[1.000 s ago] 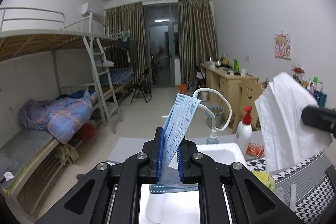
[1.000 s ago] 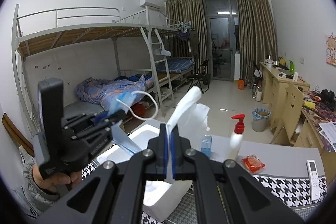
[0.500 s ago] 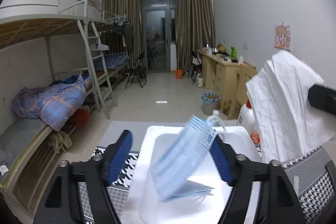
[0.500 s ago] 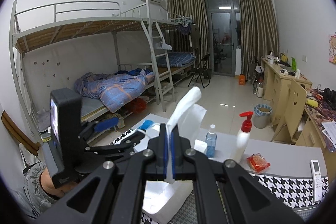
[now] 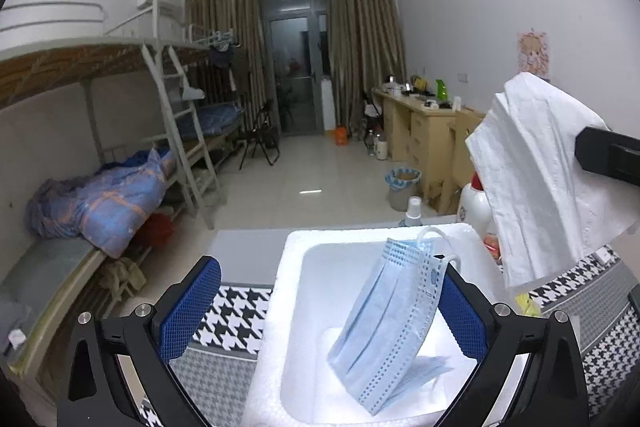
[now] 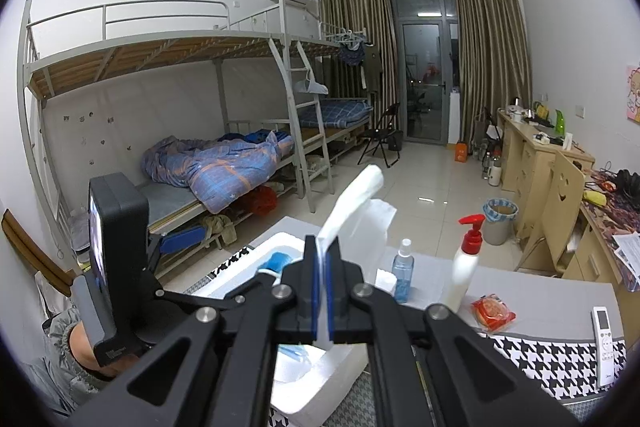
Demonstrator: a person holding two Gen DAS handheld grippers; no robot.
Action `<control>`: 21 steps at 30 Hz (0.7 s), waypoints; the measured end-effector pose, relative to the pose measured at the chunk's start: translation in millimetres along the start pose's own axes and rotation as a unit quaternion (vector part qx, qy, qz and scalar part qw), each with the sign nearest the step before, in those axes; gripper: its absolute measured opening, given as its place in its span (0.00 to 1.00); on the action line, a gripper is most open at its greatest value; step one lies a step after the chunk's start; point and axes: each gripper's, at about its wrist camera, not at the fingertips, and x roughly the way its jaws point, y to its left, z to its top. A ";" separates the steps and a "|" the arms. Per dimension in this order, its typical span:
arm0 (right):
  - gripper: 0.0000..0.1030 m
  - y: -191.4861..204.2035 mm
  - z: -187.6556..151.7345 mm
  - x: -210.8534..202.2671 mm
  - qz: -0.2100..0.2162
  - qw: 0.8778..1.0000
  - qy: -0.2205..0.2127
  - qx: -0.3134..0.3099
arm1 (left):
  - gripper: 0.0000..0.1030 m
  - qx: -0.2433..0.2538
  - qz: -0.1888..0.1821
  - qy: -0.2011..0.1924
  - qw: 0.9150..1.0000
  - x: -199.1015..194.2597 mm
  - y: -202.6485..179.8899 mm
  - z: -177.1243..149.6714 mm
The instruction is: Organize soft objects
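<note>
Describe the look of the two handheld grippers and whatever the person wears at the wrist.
Both grippers are black linkage frames with silver pivot bolts and blue textured finger pads. The left gripper carries a boxy black module with a lit screen and small white lettering low on its handle. The sleeve below it is grey and padded, with a gathered cuff.

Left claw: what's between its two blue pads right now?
In the left wrist view, the pale blue pleated face mask stands between the open left claw's pads, leaning on the right pad, over the white foam box.
</note>
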 end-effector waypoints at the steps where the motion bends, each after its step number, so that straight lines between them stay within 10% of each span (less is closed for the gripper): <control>1: 0.05 0.0 0.0 0.0 0.000 1.000 0.000 0.000 | 0.99 0.004 0.000 -0.001 1.000 -0.8 1.1 -1.1; 21: 0.05 21.6 5.9 10.4 0.032 0.999 0.000 -0.015 | 0.99 0.010 0.003 0.000 1.000 1.2 5.7 -11.3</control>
